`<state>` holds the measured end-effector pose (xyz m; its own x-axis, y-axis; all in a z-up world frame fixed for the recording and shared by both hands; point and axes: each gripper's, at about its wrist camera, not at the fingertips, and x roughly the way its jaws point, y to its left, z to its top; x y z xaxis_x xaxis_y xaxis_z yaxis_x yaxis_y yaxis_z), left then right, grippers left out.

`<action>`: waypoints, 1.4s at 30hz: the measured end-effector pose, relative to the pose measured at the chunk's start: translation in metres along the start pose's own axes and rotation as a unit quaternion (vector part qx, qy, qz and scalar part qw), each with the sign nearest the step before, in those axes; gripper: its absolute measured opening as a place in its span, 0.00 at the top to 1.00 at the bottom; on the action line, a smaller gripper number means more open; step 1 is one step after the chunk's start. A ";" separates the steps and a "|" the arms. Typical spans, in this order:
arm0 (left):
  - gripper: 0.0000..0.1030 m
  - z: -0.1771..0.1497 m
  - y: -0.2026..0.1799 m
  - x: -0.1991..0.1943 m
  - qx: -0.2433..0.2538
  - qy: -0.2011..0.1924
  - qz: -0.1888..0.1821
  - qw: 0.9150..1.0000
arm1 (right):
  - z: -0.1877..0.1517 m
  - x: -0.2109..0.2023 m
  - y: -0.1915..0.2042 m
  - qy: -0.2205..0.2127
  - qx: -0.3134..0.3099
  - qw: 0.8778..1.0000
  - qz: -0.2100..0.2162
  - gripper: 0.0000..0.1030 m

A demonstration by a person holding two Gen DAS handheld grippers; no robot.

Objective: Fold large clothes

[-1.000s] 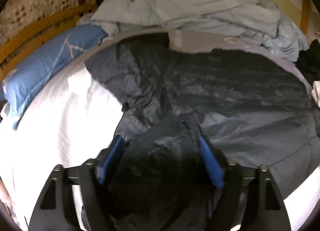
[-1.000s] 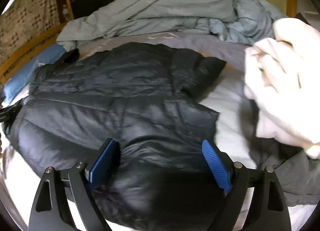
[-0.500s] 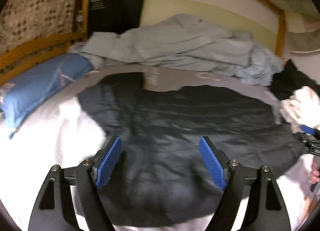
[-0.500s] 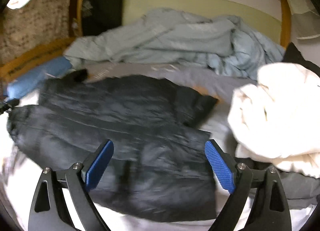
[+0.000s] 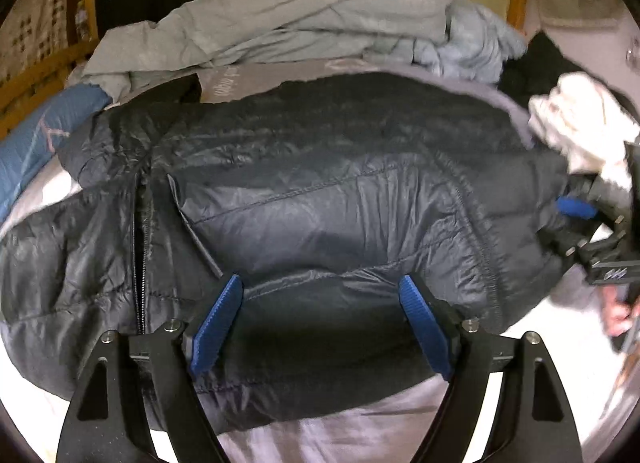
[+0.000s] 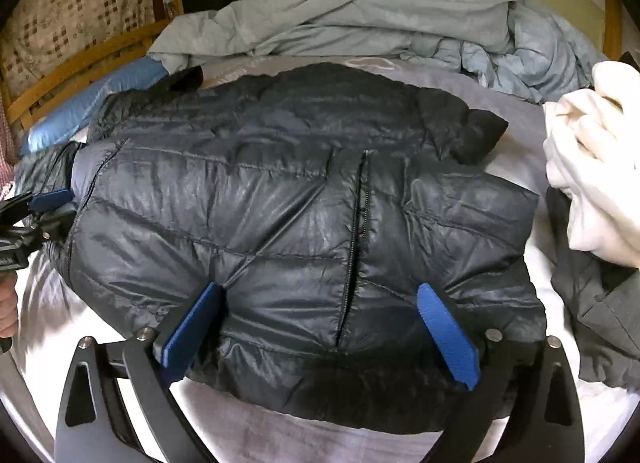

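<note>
**Both tongs spread over the jacket**

While the black puffer jacket (image 6: 304, 203) is lying flat on the white bedsheet (image 6: 280, 435), I am holding my 2 tongs gaping above its near hem. Right gripper (image 6: 318, 303) has just been opening, nothing pinched between its pads. Left gripper (image 5: 320, 295) is hanging wide too, gripping nothing. Beyond them, grey-blue bedding (image 5: 320, 19) is sitting heaped.

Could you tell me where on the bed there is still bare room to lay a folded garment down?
Bare white sheet runs along the near edge, in front of the black puffer jacket. The far side is crowded by the rumpled grey-blue bedding; the right holds a white garment and a grey one; a blue pillow fills the left.
</note>
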<state>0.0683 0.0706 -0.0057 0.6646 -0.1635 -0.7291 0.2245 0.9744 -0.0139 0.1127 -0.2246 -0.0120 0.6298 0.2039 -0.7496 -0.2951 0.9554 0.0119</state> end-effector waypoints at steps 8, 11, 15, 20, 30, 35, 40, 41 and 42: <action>0.16 -0.007 -0.010 0.013 0.024 0.010 0.033 0.999 | -0.003 0.008 0.001 0.015 -0.009 1.000 0.001 0.00; 0.15 -0.005 -0.008 0.014 0.019 0.012 0.029 0.999 | 0.002 0.005 0.002 0.025 -0.020 0.999 -0.001 0.01; 0.15 -0.005 -0.007 0.015 0.019 0.014 0.030 0.999 | 0.009 -0.015 -0.008 0.007 0.011 1.000 -0.017 0.01; 0.14 -0.006 -0.007 0.015 0.020 0.011 0.030 0.999 | 0.006 -0.003 -0.022 0.068 0.029 0.997 0.000 0.01; 0.17 0.006 0.008 -0.011 -0.013 -0.016 0.012 1.000 | -0.005 0.016 -0.016 0.065 0.004 0.998 -0.012 0.00; 0.17 0.016 0.045 -0.051 -0.054 -0.066 0.032 0.996 | -0.002 0.017 -0.016 0.067 0.004 0.998 -0.012 0.00; 0.17 0.010 0.106 -0.069 -0.143 -0.057 0.011 0.988 | -0.001 0.018 -0.016 0.066 0.005 0.998 -0.012 0.00; 0.17 0.008 0.115 -0.069 -0.157 -0.054 0.008 0.986 | -0.001 0.017 -0.016 0.066 0.006 0.998 -0.013 0.00; 0.17 0.005 0.125 -0.068 -0.170 -0.048 0.006 0.984 | -0.001 0.018 -0.015 0.066 0.006 0.998 -0.014 0.00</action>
<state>0.0542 0.2024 0.0457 0.7331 -0.1495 -0.6635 -0.0243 0.9692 -0.2452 0.1274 -0.2360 -0.0262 0.5375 0.1484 -0.8301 -0.2698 0.9629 -0.0026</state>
